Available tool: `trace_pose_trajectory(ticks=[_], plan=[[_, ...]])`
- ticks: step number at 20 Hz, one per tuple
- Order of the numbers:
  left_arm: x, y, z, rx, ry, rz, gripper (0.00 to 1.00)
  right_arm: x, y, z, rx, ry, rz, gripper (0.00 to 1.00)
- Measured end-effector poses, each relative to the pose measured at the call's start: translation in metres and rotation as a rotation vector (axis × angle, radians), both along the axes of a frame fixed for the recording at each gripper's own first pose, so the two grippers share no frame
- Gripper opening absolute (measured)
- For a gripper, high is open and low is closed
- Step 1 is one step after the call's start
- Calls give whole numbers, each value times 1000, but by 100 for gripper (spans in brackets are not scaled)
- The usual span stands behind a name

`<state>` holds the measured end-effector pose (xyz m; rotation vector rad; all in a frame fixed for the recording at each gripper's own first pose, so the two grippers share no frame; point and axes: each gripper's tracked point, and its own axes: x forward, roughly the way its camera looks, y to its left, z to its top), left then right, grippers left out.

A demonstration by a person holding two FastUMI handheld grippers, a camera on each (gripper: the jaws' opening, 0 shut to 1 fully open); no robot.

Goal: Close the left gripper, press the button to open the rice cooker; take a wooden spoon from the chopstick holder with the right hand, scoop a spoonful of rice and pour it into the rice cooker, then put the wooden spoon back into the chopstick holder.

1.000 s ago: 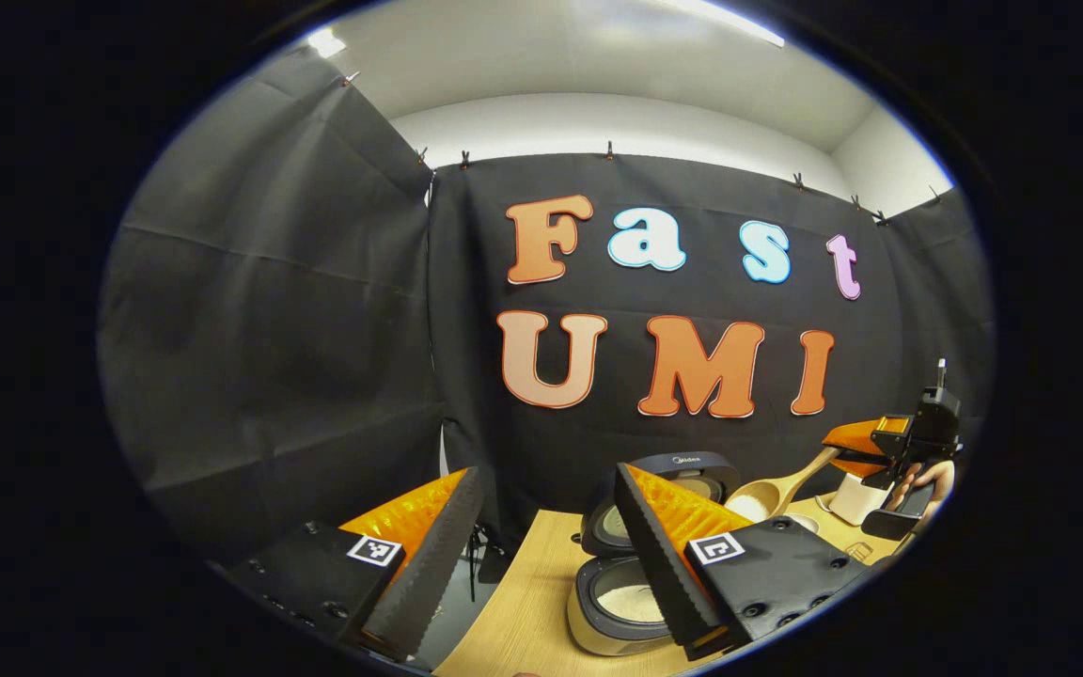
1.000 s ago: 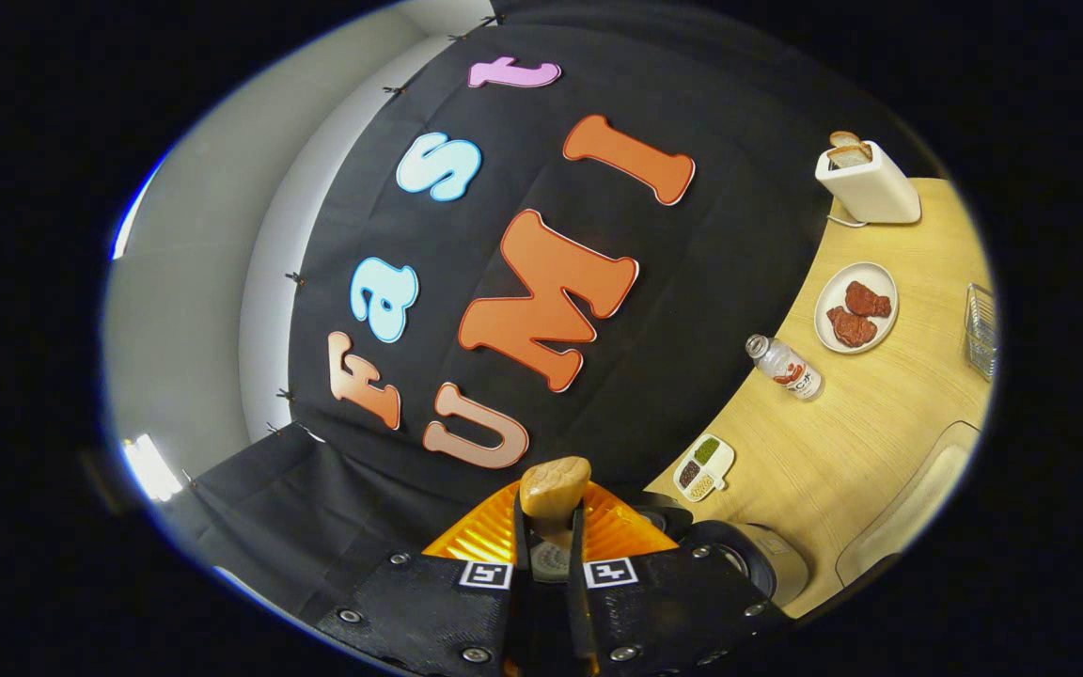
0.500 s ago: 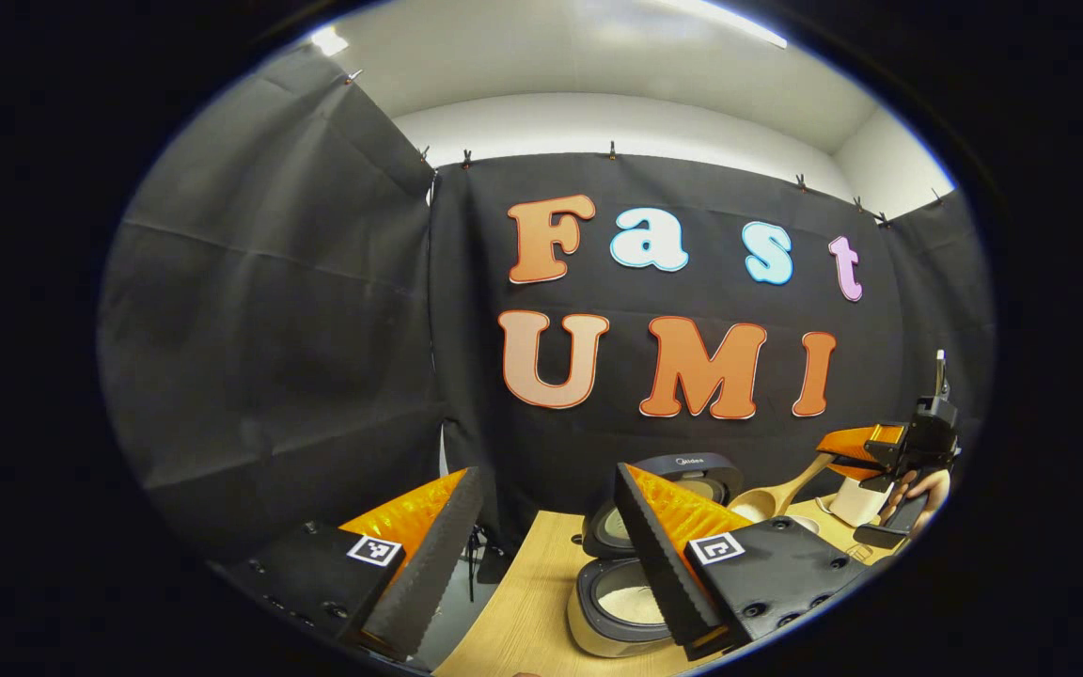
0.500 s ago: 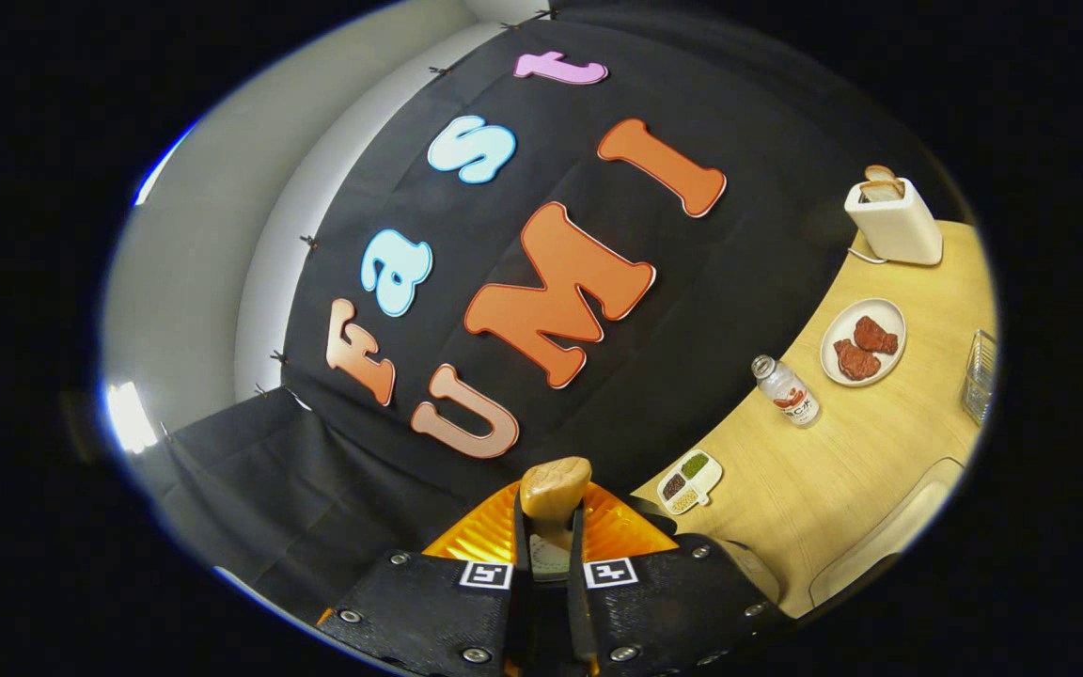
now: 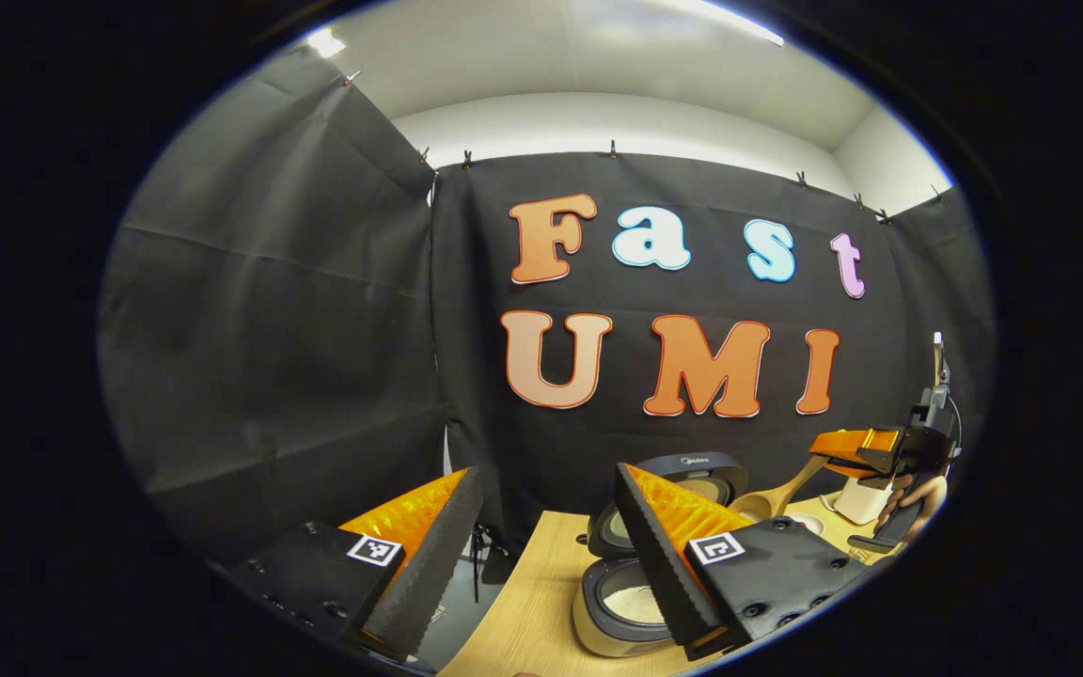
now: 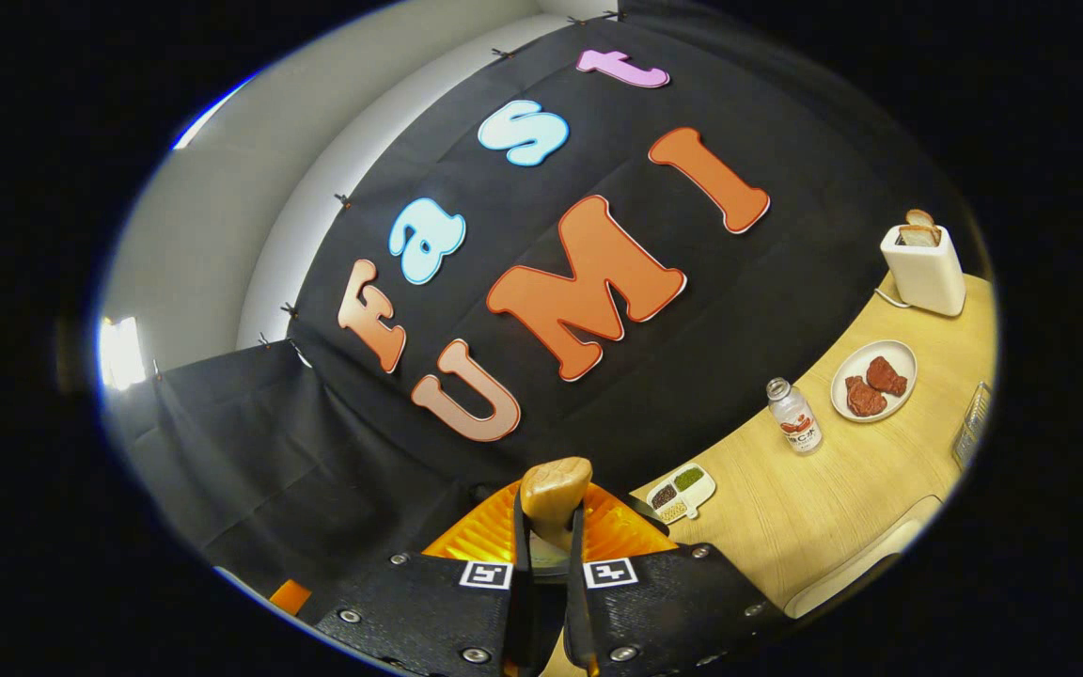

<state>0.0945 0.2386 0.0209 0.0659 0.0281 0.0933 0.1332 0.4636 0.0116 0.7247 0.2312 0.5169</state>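
In the left gripper view my left gripper (image 5: 546, 470) is open and holds nothing. Just beyond its right finger the rice cooker (image 5: 609, 606) stands open on the wooden table (image 5: 523, 621), lid (image 5: 697, 470) raised, with something pale in the pot. Farther right a hand holds my right gripper (image 5: 856, 449), shut on the handle of the wooden spoon (image 5: 781, 495). The spoon slopes down-left toward the cooker, its bowl partly hidden by my left finger. In the right gripper view the spoon's handle end (image 6: 556, 487) sticks up between the shut fingers of the right gripper (image 6: 549, 531).
A white cup-like container (image 5: 854, 501) stands behind the right gripper. The right gripper view shows a small divided dish (image 6: 680, 491), a bottle (image 6: 793, 428), a plate of meat (image 6: 872, 381), a toaster with bread (image 6: 925, 268) and a wire basket (image 6: 969, 437) on the table (image 6: 814, 508).
The right gripper has rolled with the spoon and sunk slightly right and down in the left gripper view, with the spoon's bowl lower behind my finger. The left gripper has barely moved.
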Motion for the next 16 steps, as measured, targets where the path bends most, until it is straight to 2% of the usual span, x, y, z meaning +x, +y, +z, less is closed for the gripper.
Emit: trace_pose_trajectory(ticks=[1, 6, 7, 8, 10, 11, 16], plan=[[0, 0, 0, 1, 0, 0, 95, 0, 3, 0, -9, -6, 4, 13], [0, 2, -1, 4, 3, 3, 95, -7, 10, 5, -65, -58, 20, 13], [0, 1, 0, 2, 2, 2, 98, -7, 10, 6, -82, -74, 21, 13], [-2, 1, 1, -1, 1, 1, 93, -9, 12, 7, -98, -87, 23, 13], [-1, 1, 1, 0, -1, 2, 93, -11, 14, 8, -123, -112, 27, 13], [-2, 0, 2, 2, -1, 2, 98, -12, 16, 9, -136, -128, 31, 13], [-3, -1, -1, 13, 6, 3, 98, -19, 22, 10, -221, -194, 41, 13]])
